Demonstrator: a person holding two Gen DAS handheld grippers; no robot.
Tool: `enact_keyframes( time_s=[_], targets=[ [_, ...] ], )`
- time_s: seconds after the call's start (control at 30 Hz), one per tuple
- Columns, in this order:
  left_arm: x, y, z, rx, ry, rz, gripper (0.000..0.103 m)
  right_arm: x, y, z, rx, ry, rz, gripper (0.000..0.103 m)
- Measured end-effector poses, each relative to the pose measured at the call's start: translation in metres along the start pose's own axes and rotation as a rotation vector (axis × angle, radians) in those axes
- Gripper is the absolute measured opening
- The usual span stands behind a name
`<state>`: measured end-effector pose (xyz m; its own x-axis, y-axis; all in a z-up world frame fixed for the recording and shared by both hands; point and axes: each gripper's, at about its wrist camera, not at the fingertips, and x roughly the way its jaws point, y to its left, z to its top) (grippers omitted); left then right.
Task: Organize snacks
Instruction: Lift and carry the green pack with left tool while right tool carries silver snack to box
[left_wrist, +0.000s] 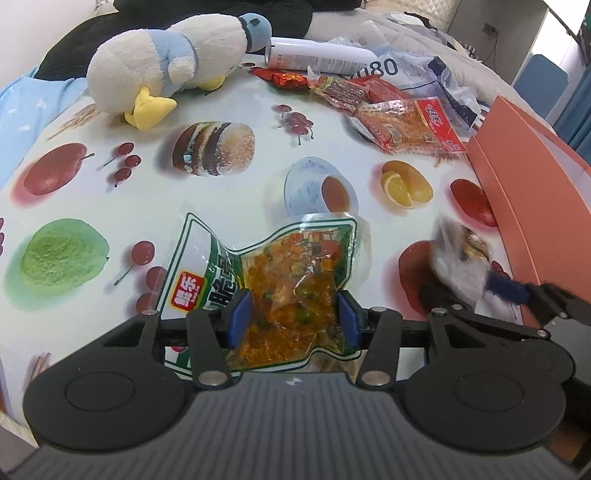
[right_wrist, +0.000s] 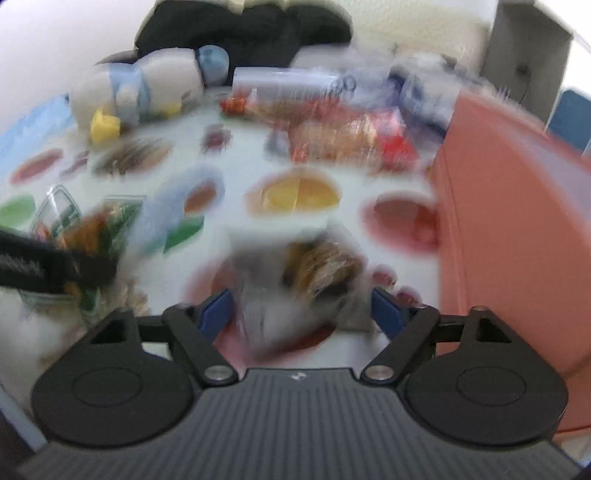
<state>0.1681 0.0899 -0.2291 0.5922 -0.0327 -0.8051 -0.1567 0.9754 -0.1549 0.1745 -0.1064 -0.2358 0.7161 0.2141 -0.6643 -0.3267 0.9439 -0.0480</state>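
My left gripper (left_wrist: 293, 302) is shut on a clear, green-bordered snack pouch (left_wrist: 295, 258) full of orange pieces, which hangs over the fruit-print tablecloth (left_wrist: 240, 184). My right gripper (right_wrist: 301, 306) stands open around a small white and brown snack pack (right_wrist: 314, 269) lying on the cloth. A gap shows beside its left pad (right_wrist: 218, 310). The view is blurred, so I cannot tell whether the right pad touches the pack. From the left wrist, that pack (left_wrist: 458, 254) sits at the right, next to an orange box (left_wrist: 535, 177).
A pile of red snack packets (left_wrist: 406, 122) and a plastic bag (left_wrist: 443, 77) lie at the far right. A plush duck (left_wrist: 166, 66) and a white can (left_wrist: 317, 55) lie at the back. The orange box (right_wrist: 509, 221) walls off the right side.
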Motion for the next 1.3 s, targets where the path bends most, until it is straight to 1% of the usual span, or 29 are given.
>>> enact_keyframes(
  time_s=[0.03,0.07,0.1,0.13,0.27,0.5,0.67,0.77,0.9,1.1,1.3],
  targets=[
    [-0.001,0.0,0.0,-0.003,-0.001,-0.001,0.055,0.0,-0.004,0.0,0.024,0.006,0.035,0.063],
    [-0.001,0.001,0.0,-0.006,-0.002,-0.002,0.055,-0.001,-0.005,0.002,0.03,0.005,0.052,0.044],
    [-0.002,0.001,0.0,-0.009,-0.003,-0.002,0.055,-0.004,-0.002,0.003,0.011,-0.001,0.047,0.034],
    [-0.002,0.002,0.0,-0.012,-0.003,-0.002,0.055,-0.005,0.0,0.003,-0.011,-0.004,0.037,0.032],
    [-0.006,0.003,0.0,-0.025,-0.003,-0.005,0.055,-0.01,0.004,-0.001,-0.041,-0.022,0.034,0.031],
    [-0.022,-0.001,-0.001,-0.022,-0.013,-0.013,0.055,-0.024,0.0,-0.004,-0.048,-0.015,0.044,0.026],
    [-0.042,-0.003,0.003,-0.016,-0.039,-0.017,0.055,-0.046,-0.002,-0.004,-0.038,-0.037,0.062,0.026],
    [-0.057,-0.009,0.007,0.004,-0.06,-0.012,0.054,-0.062,-0.004,0.001,-0.021,-0.061,0.072,0.026],
    [-0.08,-0.017,0.011,0.022,-0.098,-0.024,0.053,-0.085,-0.007,0.009,-0.001,-0.092,0.087,0.026],
    [-0.109,-0.03,0.016,0.037,-0.139,-0.062,0.052,-0.119,-0.016,0.021,0.039,-0.134,0.08,0.026],
    [-0.133,-0.049,0.02,0.071,-0.176,-0.109,0.052,-0.148,-0.031,0.023,0.075,-0.173,0.053,0.026]
  ],
)
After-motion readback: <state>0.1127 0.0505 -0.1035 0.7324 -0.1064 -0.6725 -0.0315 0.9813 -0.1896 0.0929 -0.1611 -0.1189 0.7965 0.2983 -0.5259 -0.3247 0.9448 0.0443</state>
